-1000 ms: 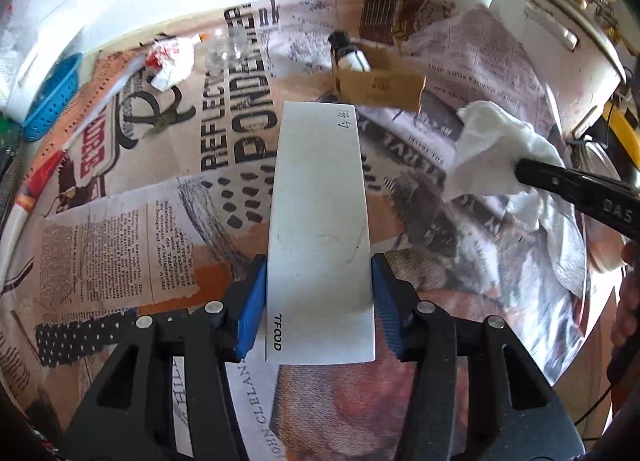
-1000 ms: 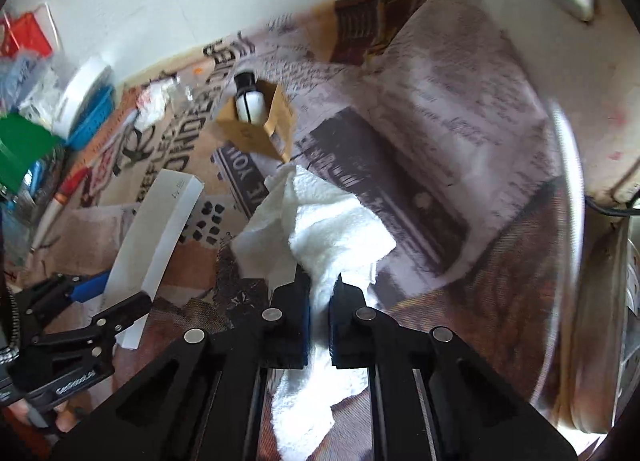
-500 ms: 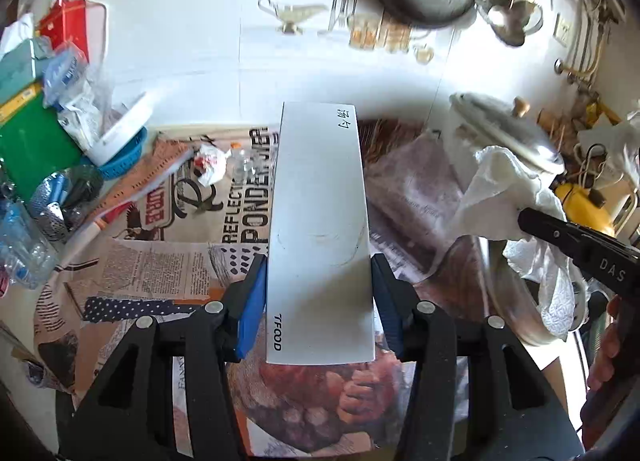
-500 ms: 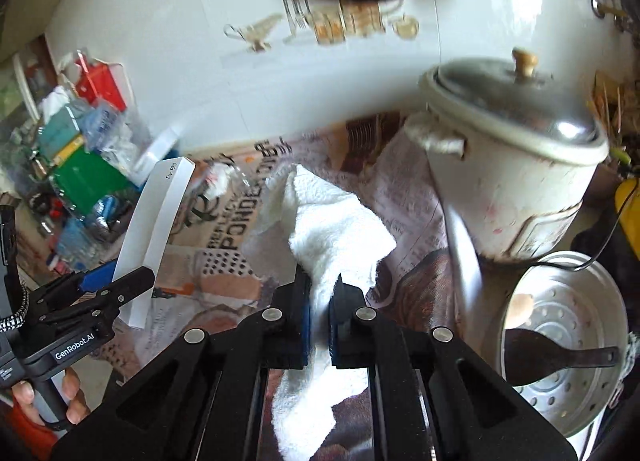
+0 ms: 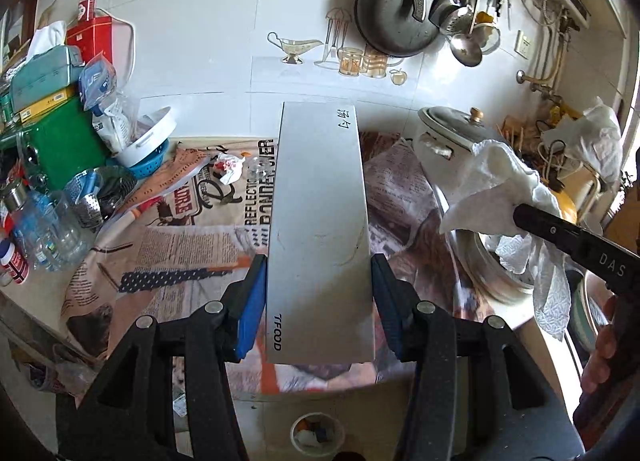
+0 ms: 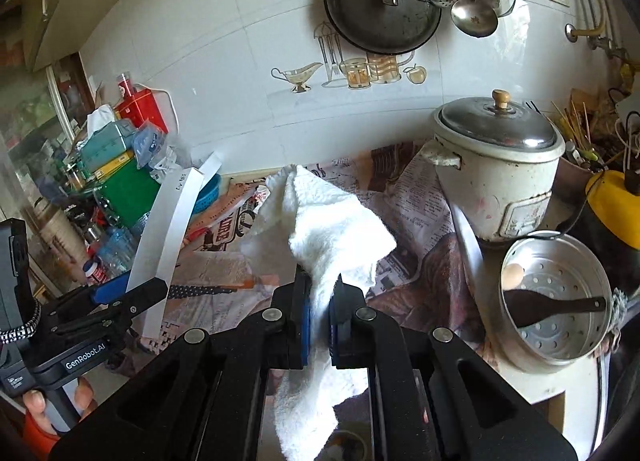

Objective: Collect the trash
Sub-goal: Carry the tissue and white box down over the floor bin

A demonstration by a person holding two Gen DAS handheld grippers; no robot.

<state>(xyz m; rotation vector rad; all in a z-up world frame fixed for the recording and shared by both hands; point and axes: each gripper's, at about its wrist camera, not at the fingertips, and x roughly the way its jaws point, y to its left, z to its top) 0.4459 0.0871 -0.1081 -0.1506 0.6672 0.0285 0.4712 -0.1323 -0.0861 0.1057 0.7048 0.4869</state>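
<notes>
The left gripper [image 5: 318,301] is clamping the flat white box [image 5: 320,229] by its long edges, while the right gripper [image 6: 319,319] is pinching a crumpled paper towel [image 6: 324,229] — both carried above the newspaper-covered counter [image 5: 188,237], presumably heading for the small bin [image 5: 317,437] below its edge.

The right gripper [image 6: 319,313] is clamped on a crumpled white paper towel [image 6: 324,229], which billows above the blue pads and hangs below them. At the left edge of the view, the left gripper [image 6: 132,293] holds a long white flat box [image 6: 168,237] by its lower end, tilted upward. Beneath both lies a counter covered with newspaper [image 6: 404,197]. At the counter's right end a white rice cooker [image 6: 496,169] stands closed under its metal lid, and just in front of it a perforated steamer pot [image 6: 556,301] holds a dark spatula [image 6: 552,307].
</notes>
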